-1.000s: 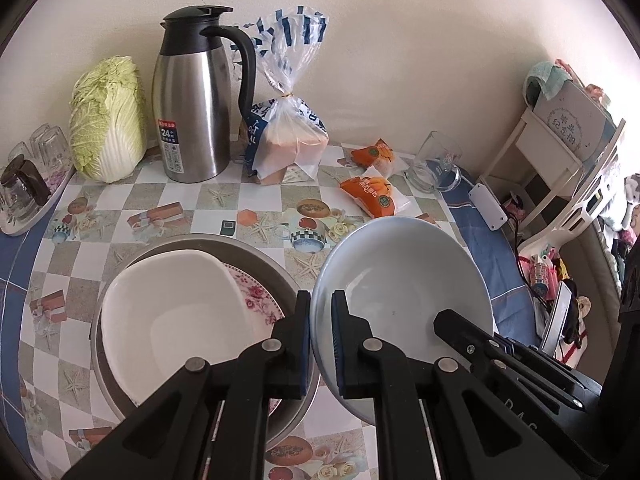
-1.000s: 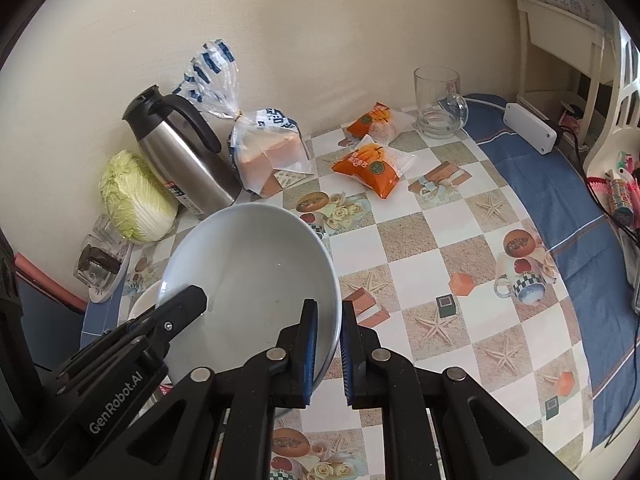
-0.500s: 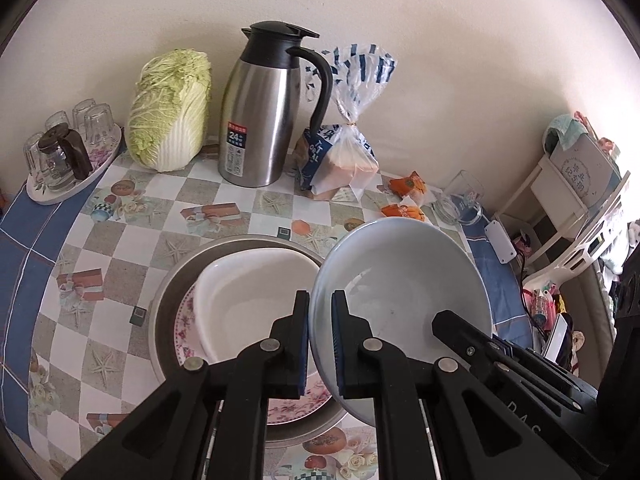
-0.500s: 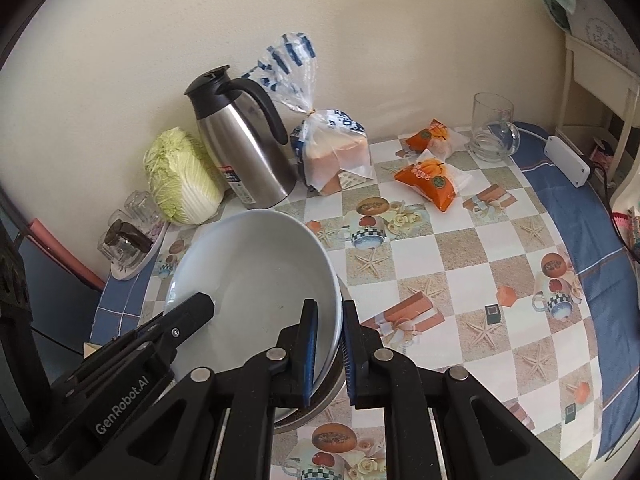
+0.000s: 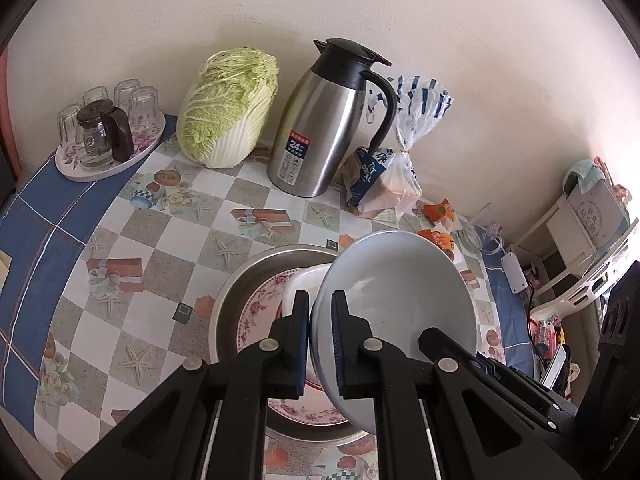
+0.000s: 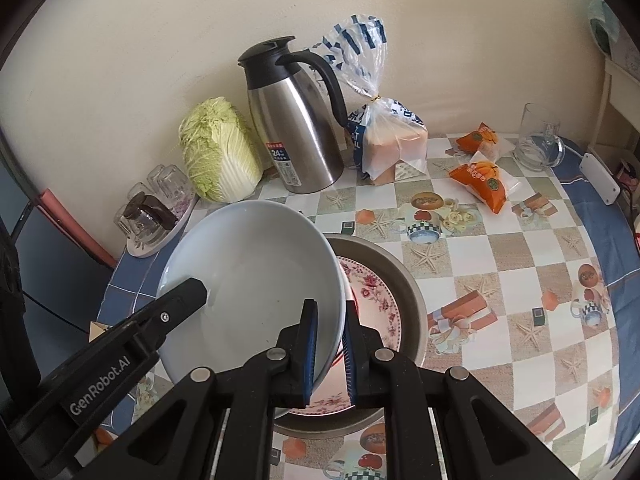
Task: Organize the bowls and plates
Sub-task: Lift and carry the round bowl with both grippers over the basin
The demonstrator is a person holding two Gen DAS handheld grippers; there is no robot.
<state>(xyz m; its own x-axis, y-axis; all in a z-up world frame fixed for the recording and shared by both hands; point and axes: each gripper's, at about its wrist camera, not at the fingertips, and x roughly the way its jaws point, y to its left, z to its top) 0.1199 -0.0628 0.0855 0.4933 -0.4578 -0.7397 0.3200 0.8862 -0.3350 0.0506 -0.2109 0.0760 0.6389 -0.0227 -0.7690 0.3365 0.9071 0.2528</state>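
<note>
Two claws, the left claw [image 5: 321,336] and right claw [image 6: 329,344], pinch opposite rims of one pale bowl [image 5: 394,312], tilted just above the floral plate [image 6: 376,296] inside the steel basin [image 6: 404,280].

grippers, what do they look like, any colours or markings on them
Both are matte black plastic with silver screws at the linkage joints. The left hand-held gripper and right hand-held gripper have blue ribbed pads on their fingers. White "GenRobot.AI" lettering marks the left one's side. No sleeves or cables show.

Home dining corner: cabbage [image 5: 228,108], thermos jug [image 5: 324,120], bread bag [image 6: 390,140], patterned tablecloth [image 6: 500,264].
</note>
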